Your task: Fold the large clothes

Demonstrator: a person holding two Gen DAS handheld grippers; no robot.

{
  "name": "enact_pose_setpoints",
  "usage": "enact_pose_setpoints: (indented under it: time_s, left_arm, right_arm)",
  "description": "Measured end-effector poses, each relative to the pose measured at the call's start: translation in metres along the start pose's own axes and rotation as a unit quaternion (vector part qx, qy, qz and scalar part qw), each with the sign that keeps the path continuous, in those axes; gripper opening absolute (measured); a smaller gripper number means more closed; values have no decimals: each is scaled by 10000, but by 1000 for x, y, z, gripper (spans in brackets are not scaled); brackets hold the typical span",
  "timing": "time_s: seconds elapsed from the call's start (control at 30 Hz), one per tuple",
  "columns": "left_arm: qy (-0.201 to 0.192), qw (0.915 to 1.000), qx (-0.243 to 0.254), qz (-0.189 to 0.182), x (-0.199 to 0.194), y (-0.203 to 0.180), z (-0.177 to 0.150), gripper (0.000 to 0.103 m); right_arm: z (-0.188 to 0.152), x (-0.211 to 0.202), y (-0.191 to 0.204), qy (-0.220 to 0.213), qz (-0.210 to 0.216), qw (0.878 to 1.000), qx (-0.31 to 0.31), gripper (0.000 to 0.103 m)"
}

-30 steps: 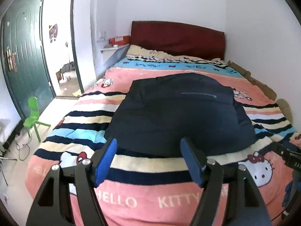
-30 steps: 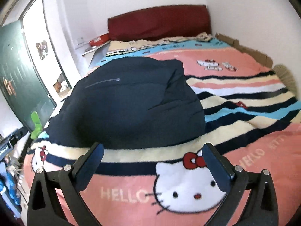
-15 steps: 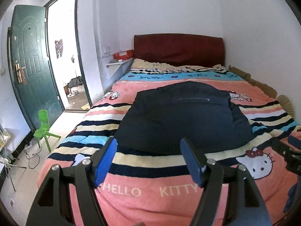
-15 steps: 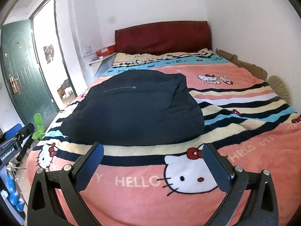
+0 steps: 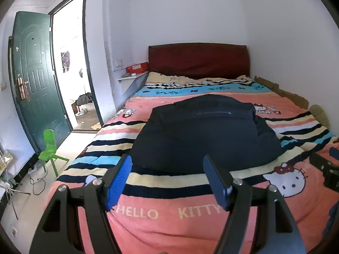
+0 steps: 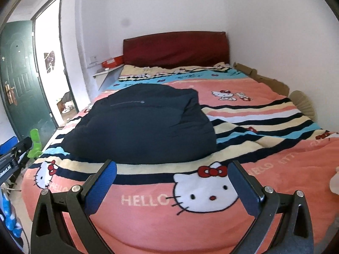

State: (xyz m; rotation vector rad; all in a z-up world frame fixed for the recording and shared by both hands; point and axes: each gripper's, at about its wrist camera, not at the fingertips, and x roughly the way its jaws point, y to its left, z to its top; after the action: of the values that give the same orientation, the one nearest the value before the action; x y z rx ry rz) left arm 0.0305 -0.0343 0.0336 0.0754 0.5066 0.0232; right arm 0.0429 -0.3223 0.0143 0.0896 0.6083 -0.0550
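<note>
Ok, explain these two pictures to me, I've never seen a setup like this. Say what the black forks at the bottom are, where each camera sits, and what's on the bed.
There is no robot arm. A person holds a two-finger gripper in each hand, and a fisheye camera on each one looks forward along its fingers. One picture comes from the left gripper, the other from the right gripper. The black forks with blue pads are those fingers. Both grippers are open and hold nothing. In front lies a bed with a striped Hello Kitty blanket. On the blanket sits a dark navy garment, bundled up. To the left you can see a green door and a small green chair.
</note>
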Motion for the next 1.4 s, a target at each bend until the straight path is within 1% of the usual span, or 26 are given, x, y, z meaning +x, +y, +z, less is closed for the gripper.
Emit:
enact_pose_setpoints:
  time_s: [0.3,0.67,1.1,1.4]
  left_arm:
    - [189,9998,101,-23,11,2,-14,69]
    - [452,9989,13,126,32,9,-25,69]
    - [611,9980,107,76,47,6,-30,69]
    - [703,9975,25,48,52,14,-34,69]
  right_arm:
    - [-3,-6,2,-56,-272,9993,-245,102]
    - [-6,5,8,13,-323,9980,-548,102]
    - [-10,22,-2,136,-298,9985,-432,102]
    - [-11,26,-1,189,-336,9981,-482,102]
